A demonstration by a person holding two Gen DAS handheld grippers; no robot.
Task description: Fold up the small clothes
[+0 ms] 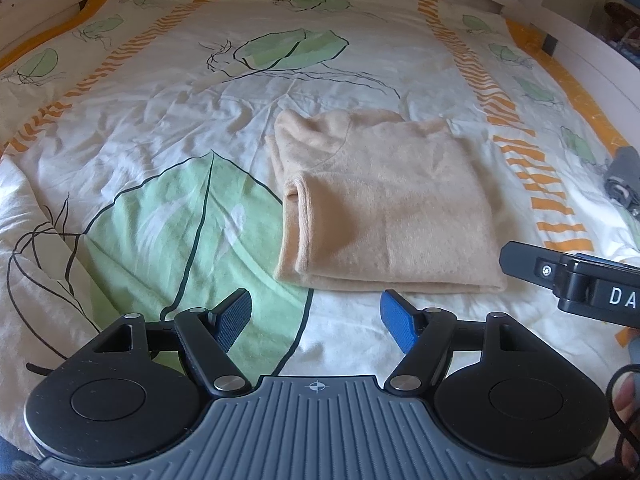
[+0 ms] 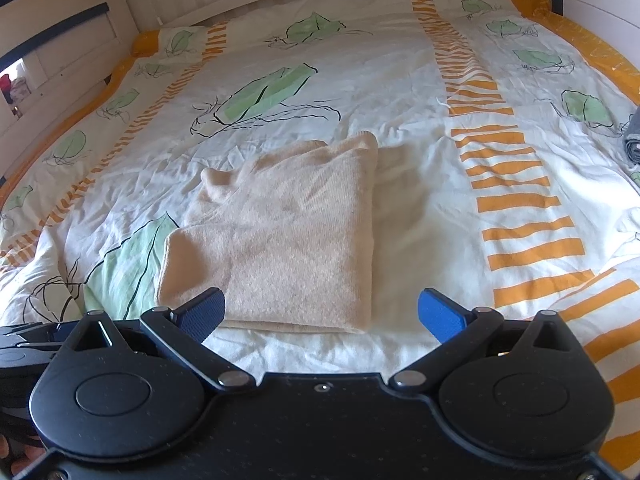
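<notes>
Folded beige garment [image 1: 384,208] lying flat on the leaf-and-stripe duvet [image 1: 160,128], centre-right of the left wrist frame, just above and beyond the left gripper [image 1: 318,322] — not between the jaws, near edge a little past the blue pads. Left jaws spread apart, empty. In the right wrist frame, same garment [image 2: 288,232] at centre, its lower left corner partly behind the left pad of the right gripper [image 2: 322,314]; jaws wide open, gripping nothing. Both grippers angled down toward the bed, side by side — right gripper's body [image 1: 576,284] poking in at the right edge of the left frame. Rolled grey cloth [image 2: 632,140] at far right.
</notes>
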